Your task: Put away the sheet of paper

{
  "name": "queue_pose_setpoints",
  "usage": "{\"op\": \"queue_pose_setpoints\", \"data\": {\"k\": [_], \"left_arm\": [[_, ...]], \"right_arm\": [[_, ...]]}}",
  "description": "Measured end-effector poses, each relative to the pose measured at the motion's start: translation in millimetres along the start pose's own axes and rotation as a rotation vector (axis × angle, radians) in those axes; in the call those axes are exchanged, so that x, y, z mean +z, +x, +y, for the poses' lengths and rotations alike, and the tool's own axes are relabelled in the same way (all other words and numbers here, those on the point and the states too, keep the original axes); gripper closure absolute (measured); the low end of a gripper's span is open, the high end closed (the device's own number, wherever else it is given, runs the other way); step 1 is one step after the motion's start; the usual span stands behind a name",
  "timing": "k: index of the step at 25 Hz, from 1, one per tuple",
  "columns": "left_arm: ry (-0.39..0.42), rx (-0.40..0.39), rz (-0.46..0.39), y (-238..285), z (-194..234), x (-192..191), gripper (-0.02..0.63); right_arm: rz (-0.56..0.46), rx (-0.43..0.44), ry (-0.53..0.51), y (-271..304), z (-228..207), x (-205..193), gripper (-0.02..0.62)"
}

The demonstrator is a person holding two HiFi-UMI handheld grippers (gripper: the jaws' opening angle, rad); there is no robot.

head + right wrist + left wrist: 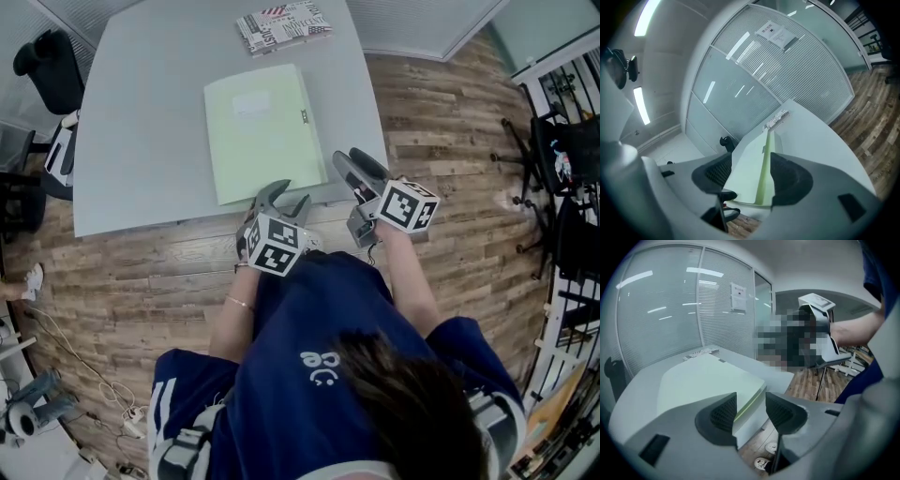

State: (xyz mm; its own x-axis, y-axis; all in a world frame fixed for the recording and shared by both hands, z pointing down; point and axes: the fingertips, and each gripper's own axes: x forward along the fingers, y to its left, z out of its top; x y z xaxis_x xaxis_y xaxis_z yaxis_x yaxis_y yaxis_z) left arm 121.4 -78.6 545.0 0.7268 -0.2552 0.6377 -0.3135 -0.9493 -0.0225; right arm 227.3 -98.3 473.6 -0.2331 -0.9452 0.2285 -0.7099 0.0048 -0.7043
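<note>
A pale green folder (262,131) lies flat and closed on the grey table (141,141), its near edge at the table's front edge. I see no loose sheet. My left gripper (284,199) stands open at the folder's near edge; in the left gripper view the folder's corner (708,380) shows in the gap of that gripper (751,411), and the pads do not press it. My right gripper (354,164) is open at the folder's near right corner. In the right gripper view the folder's edge (750,157) runs away between the jaws of this gripper (751,177).
A stack of printed booklets (281,26) lies at the table's far edge, beyond the folder. A black chair (52,70) stands at the table's left. Metal racks (562,141) line the right side. Cables (84,366) trail over the wooden floor at lower left.
</note>
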Motion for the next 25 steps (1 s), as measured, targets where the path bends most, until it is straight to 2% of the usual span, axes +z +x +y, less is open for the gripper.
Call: {"op": "queue_pose_setpoints", "data": {"k": [3,6,11,14,19,23,25], "left_arm": [[-0.155,-0.025,-0.050,-5,8,10,0.426],[-0.312,-0.042,-0.116,-15,20,20,0.426],[-0.444,-0.029,-0.245,-34,37,39,0.428],[-0.468,0.024,-0.331,-50,49,47,0.428],[-0.422,0.132,-0.449,-81,63,59,0.431],[-0.397,0.134,-0.439,-85,66,51,0.436],[-0.397,0.152,-0.429,-87,70,44,0.489]], "right_arm": [[-0.041,0.030,-0.053,0,9,6,0.342],[-0.018,0.033,-0.125,5,17,3,0.342],[0.026,0.014,-0.289,15,29,-6,0.356],[0.039,-0.002,-0.426,20,39,-10,0.370],[0.064,-0.020,-0.533,24,53,-23,0.370],[0.088,-0.022,-0.584,25,57,-37,0.385],[0.105,-0.018,-0.610,25,58,-42,0.429]]}}
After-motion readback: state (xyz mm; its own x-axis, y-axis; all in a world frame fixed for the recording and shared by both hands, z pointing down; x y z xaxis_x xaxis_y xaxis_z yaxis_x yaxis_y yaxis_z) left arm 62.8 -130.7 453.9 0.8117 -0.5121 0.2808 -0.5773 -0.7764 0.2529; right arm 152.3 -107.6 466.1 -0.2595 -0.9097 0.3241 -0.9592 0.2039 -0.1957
